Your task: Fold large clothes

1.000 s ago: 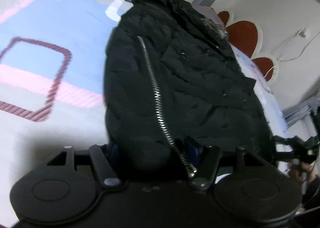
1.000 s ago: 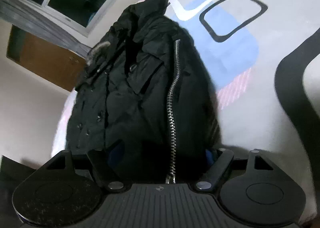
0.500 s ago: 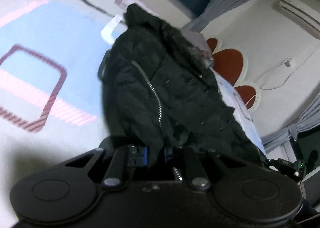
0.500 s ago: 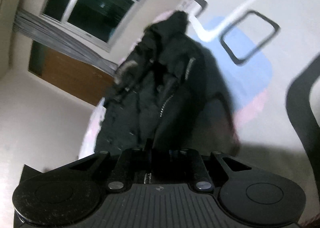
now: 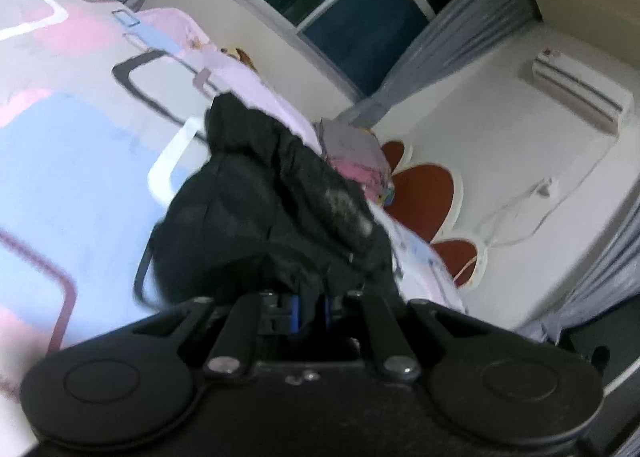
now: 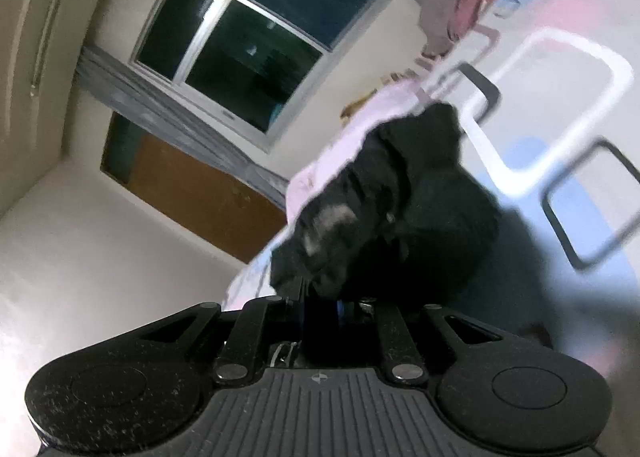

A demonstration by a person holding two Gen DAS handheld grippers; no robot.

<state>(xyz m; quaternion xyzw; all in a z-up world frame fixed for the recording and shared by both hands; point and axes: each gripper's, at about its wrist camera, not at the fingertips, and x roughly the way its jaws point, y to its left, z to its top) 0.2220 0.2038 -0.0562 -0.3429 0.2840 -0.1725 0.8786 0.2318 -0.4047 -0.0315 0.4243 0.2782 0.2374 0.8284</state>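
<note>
Both tongs are closed on the near hem of a black jacket (image 5: 256, 217), lifted off the bed (image 5: 72, 161). The left tongs (image 5: 308, 307) grip dark fabric between narrowed blue-padded fingers; the right tongs (image 6: 320, 307) do the same, with a zipper end visible just beneath them. The jacket's far part, including the hood end and a pale fur-like trim, rests on the patterned bedspread toward the bed's far edge, near a small pile of pink and grey cloth (image 5: 356, 153) at the far corner. The lifted portion bunches and sags between the grips and the bed. The step in hand appears to be a lengthwise fold, carrying the hem toward the collar. The next move likely calls for carrying both grips forward together over the resting part, keeping them level and apart so the hem stays taut, then lowering it squarely before release. Motion blur obscures finer detail.
</note>
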